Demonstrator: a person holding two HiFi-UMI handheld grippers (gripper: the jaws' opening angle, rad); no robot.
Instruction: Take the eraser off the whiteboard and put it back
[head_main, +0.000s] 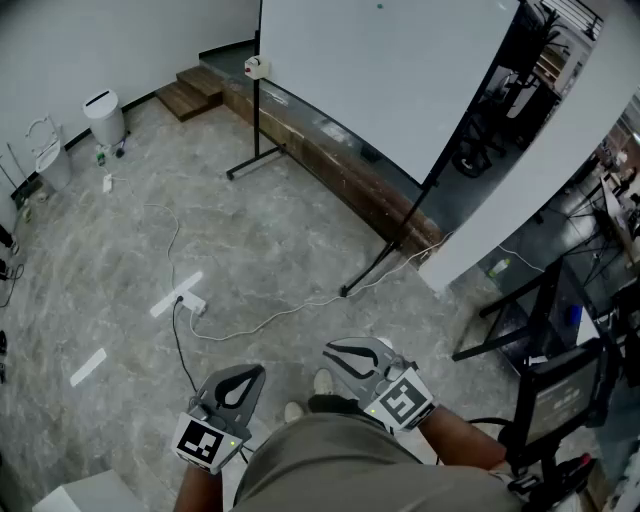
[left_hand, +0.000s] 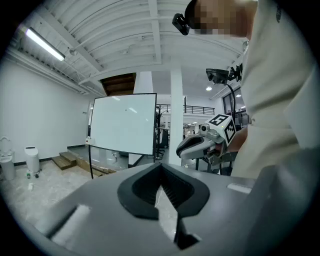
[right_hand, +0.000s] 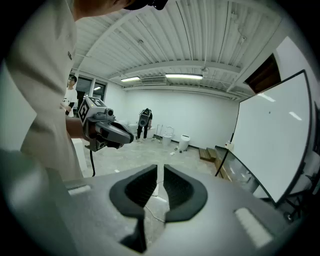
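- While the person stands well back from the whiteboard (head_main: 380, 70), both tools are held low by the waist, angled slightly down over the grey floor (head_main: 120, 250).
- Left gripper (head_main: 250, 375): its own view shows the jaws touching at the tips, with nothing between them.
- Right gripper (head_main: 340, 353): the jaws are together but for a thin slit, and it is also empty.
- Eraser (head_main: 257, 67): most likely the small white block at the board's lower left corner, by the stand's post, though it is too small to be sure. It is well apart from both grippers.
- Step in hand, as I judge it: the approach. Nothing has been picked up yet.
- To do it well: walk to the board's left side, stepping over the white cable (head_main: 270, 318) and power strip (head_main: 192, 303) lying between. Spread the reaching gripper's jaws before arriving. Come at the block square to its sides, close firmly, then pull straight off the board.
- Risk: the board stands on thin legs and may rock if pushed.
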